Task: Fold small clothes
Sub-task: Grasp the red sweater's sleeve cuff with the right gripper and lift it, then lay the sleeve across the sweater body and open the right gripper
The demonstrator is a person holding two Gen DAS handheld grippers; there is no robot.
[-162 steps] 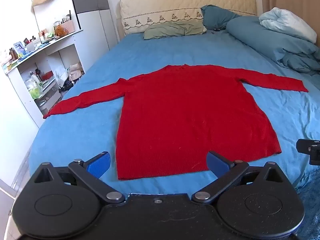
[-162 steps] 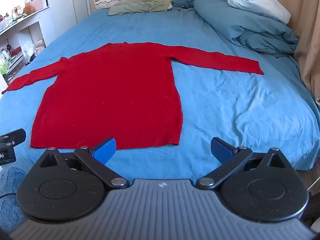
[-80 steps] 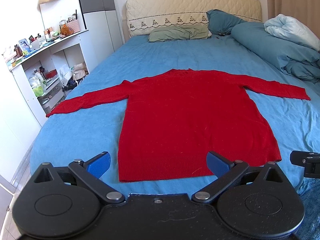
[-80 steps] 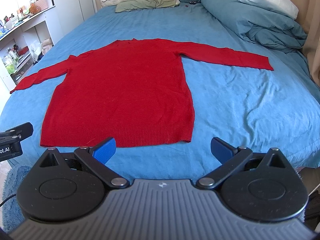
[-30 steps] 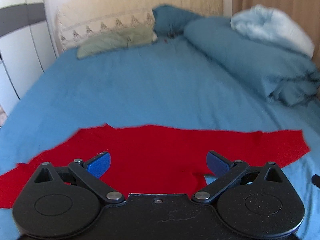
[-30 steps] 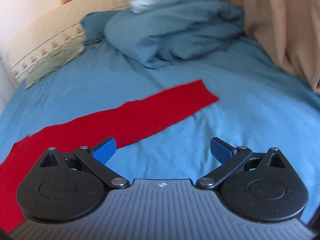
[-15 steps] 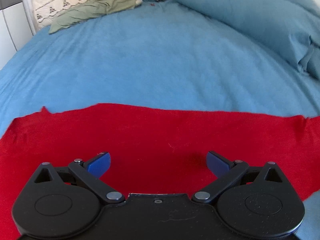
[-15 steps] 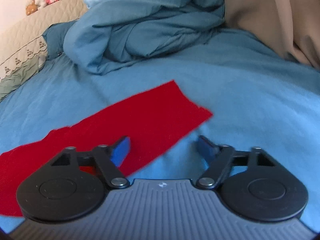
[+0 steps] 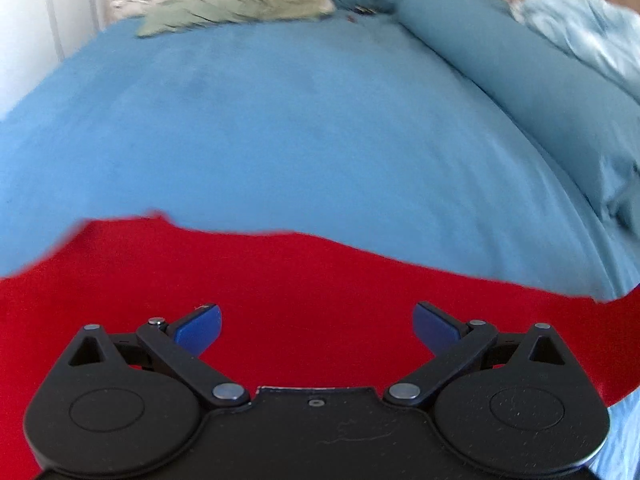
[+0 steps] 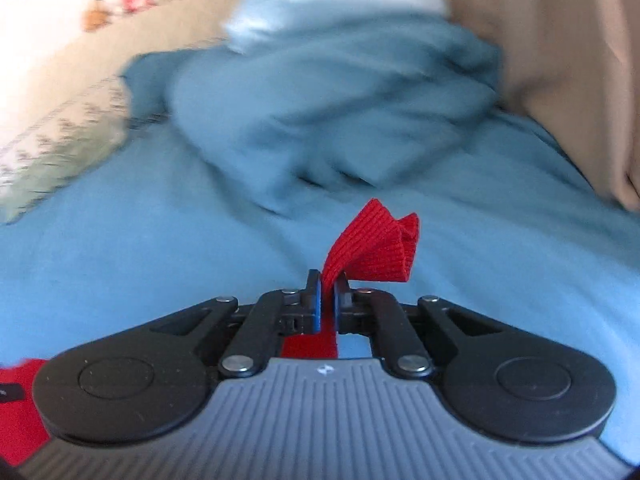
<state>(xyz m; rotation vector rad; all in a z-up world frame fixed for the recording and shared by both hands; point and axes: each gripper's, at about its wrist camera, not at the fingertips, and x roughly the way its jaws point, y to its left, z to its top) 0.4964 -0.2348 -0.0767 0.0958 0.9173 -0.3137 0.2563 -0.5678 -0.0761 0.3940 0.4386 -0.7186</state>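
A red knit sweater (image 9: 304, 280) lies on the blue bed sheet (image 9: 280, 120). In the left wrist view my left gripper (image 9: 316, 326) hovers over the sweater's upper part, jaws wide apart, with nothing between its blue pads. In the right wrist view my right gripper (image 10: 327, 304) is shut on the sleeve cuff (image 10: 372, 244), which sticks up crumpled beyond the pads. More of the red sleeve hangs below the jaws. Part of the sweater (image 10: 16, 428) shows at the lower left of that view.
A bunched blue duvet (image 10: 320, 120) lies ahead of the right gripper, with a beige curtain (image 10: 560, 60) to its right. A green pillow (image 9: 240, 4) and the headboard stand at the far end of the bed. The duvet roll (image 9: 540, 92) runs along the right side.
The right gripper closed on the end of the sleeve and lifted it off the sheet. The left gripper moved lower and closer over the sweater, still open.
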